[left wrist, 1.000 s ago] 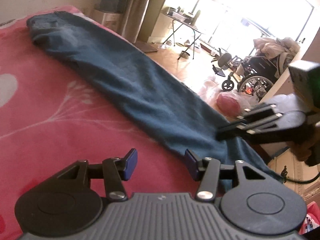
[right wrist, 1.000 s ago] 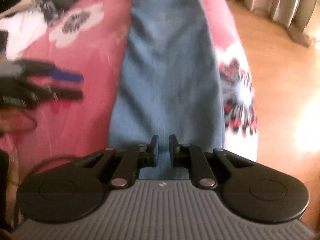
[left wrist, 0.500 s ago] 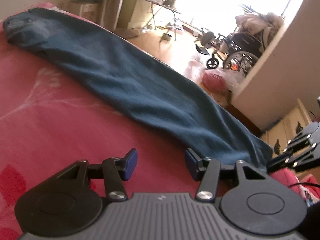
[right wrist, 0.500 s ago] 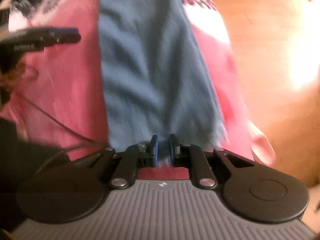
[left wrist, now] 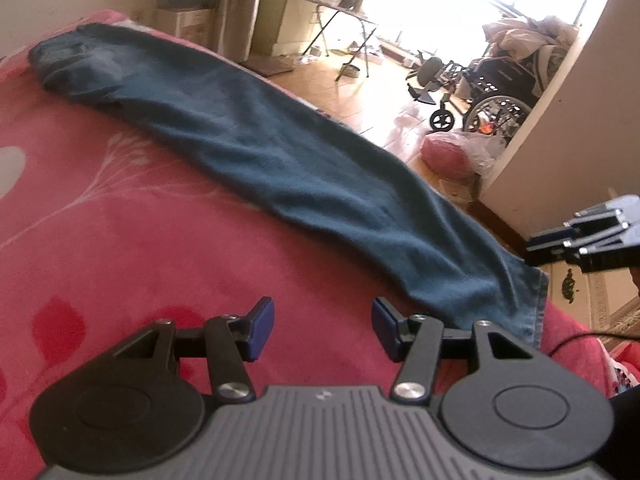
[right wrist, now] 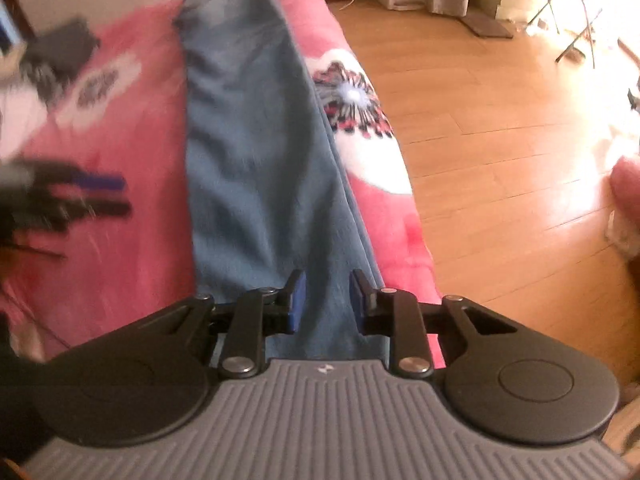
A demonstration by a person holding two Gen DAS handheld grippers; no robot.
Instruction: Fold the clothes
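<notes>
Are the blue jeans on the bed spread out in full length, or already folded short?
Full length. The jeans lie as one long narrow strip across the pink blanket, legs stacked together, waist far, hem near; no crosswise fold shows.

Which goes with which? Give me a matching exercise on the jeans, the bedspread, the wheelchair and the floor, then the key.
Things:
1. jeans
2. bedspread
3. wheelchair
4. floor

Descriptions:
A. light wooden boards
B. pink-red with a flower print
C. parked far back, by the bright window
D. blue, laid out long and flat on the bed

Pairs: 1-D, 2-B, 3-C, 4-A
</notes>
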